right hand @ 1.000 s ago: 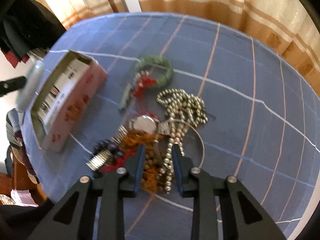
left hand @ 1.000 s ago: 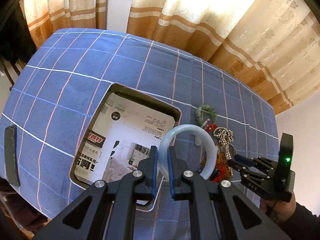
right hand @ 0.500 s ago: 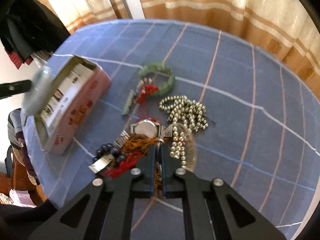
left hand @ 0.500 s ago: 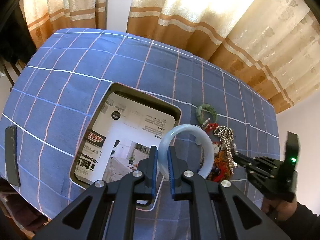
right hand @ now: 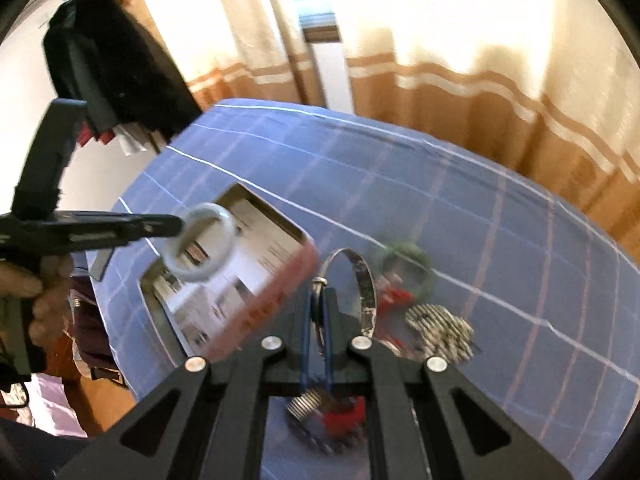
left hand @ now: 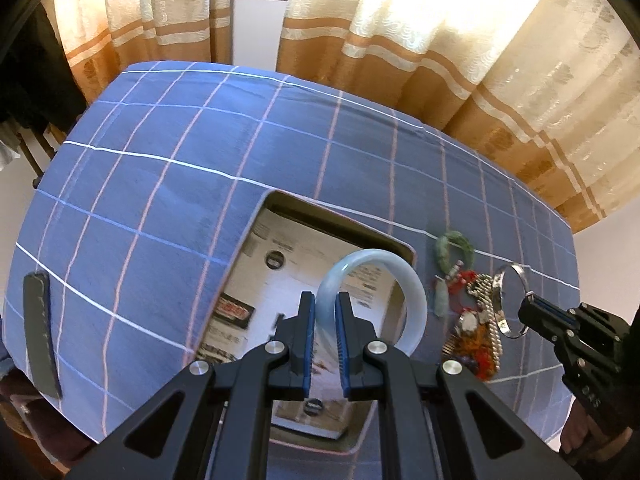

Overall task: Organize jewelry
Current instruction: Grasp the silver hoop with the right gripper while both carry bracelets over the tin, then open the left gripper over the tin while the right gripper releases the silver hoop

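Note:
My left gripper [left hand: 323, 300] is shut on a pale blue-white jade bangle [left hand: 412, 292] and holds it above the open tin box [left hand: 276, 236], which is lined with printed paper. The bangle also shows in the right wrist view [right hand: 202, 242] over the box [right hand: 276, 300]. My right gripper [right hand: 319, 304] is shut on a thin silver bangle [right hand: 366, 280], lifted above the jewelry pile [left hand: 476, 332]. The silver bangle shows in the left wrist view [left hand: 505, 308] beside the right gripper [left hand: 528, 312]. A green bracelet [left hand: 456, 246] lies past the pile.
A blue checked cloth [left hand: 160, 184] covers the round table. A dark flat strip [left hand: 38, 336] lies near its left edge. Curtains [left hand: 460, 40] hang behind. Dark clothes [right hand: 120, 64] hang at the left. Beads and a watch [right hand: 438, 332] stay in the pile.
My right gripper closed on the silver bangle in the pile and lifted it up and toward the box. My left gripper stayed over the box with the jade bangle.

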`<state>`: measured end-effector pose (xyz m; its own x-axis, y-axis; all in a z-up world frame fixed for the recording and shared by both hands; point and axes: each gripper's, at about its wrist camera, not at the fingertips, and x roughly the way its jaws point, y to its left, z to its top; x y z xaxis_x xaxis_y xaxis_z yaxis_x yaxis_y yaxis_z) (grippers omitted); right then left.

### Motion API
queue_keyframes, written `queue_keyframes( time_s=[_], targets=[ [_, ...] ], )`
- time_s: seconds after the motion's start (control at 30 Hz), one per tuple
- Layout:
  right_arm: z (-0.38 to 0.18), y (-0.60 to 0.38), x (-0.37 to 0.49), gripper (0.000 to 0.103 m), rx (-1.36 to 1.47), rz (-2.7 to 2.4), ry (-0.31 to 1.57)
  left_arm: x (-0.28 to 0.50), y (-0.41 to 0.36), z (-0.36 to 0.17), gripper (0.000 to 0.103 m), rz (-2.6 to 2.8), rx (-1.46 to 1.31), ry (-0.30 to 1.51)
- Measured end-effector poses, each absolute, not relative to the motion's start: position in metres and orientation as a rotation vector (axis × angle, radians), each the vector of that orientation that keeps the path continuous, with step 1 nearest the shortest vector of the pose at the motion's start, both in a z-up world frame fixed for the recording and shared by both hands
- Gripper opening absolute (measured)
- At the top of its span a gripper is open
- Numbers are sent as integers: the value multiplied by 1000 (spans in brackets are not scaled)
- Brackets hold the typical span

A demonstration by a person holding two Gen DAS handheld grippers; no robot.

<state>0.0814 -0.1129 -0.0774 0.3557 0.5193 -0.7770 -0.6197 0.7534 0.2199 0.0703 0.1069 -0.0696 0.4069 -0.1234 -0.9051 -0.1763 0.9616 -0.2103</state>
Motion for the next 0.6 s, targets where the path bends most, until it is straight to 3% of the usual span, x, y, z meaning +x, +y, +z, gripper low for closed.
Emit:
queue_keyframes(
  time_s=[0.6],
  targets=[
    [-107, -11, 97, 8, -223, 857, 935, 97, 142, -109, 11, 98, -265, 1207]
  ],
)
